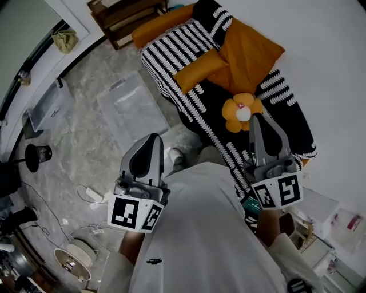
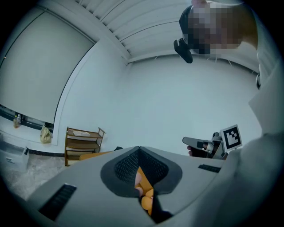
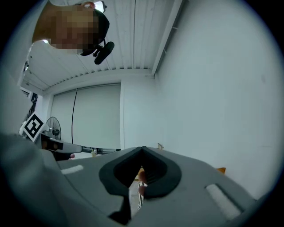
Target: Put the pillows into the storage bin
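Orange pillows lie on a bed with a black and white striped cover (image 1: 171,48): a long one (image 1: 163,24) at the far end, a small one (image 1: 197,68) and a large one (image 1: 249,51). A flower-shaped orange pillow (image 1: 240,111) lies nearer me. A clear storage bin (image 1: 130,106) stands on the marble floor left of the bed. My left gripper (image 1: 153,138) (image 2: 139,150) is shut and empty, held above the floor near the bin. My right gripper (image 1: 258,117) (image 3: 142,150) is shut and empty, just beside the flower pillow.
A wooden shelf (image 1: 123,17) (image 2: 82,142) stands at the bed's far end. A second lidded bin (image 1: 48,106) sits by the window wall. A small black fan (image 1: 35,154), a power strip (image 1: 91,194) and cables lie on the floor at the left. Boxes crowd the lower right.
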`<state>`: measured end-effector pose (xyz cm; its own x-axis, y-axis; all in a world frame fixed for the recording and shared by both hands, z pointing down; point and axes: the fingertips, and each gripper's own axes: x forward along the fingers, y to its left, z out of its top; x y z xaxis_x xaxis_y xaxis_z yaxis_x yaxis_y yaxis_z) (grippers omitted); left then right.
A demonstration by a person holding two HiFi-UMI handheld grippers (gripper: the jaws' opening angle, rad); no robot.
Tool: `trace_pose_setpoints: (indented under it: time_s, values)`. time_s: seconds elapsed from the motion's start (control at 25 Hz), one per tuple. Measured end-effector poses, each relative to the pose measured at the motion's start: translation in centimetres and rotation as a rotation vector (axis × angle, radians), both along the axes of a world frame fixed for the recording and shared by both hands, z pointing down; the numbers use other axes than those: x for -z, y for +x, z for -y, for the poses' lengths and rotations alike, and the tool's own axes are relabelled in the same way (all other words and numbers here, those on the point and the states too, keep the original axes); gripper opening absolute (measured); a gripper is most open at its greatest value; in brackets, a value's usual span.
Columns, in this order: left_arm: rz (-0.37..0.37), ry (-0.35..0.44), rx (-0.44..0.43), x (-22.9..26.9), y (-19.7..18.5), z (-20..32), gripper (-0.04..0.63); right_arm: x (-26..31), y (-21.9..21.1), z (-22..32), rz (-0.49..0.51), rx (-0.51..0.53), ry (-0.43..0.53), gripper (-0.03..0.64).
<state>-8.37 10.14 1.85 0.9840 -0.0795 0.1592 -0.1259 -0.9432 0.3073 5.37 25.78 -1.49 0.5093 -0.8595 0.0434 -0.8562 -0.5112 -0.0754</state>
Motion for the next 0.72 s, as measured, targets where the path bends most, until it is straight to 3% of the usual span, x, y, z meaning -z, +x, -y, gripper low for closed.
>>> trace_pose_setpoints:
  time_s: [0.16, 0.44, 0.72]
  values:
    - [0.018, -0.023, -0.038, -0.8, 1.6, 0.0, 0.002, -0.6, 0.2, 0.5, -0.003, 0.011, -0.049, 0.011]
    - [0.053, -0.047, -0.070, -1.7, 5.2, -1.4, 0.002, -2.3, 2.7, -0.1, 0.035, -0.015, -0.048, 0.011]
    - [0.093, -0.023, -0.103, -3.0, 8.8, -2.2, 0.002, -4.6, 6.1, -1.7, 0.039, -0.036, -0.084, 0.011]
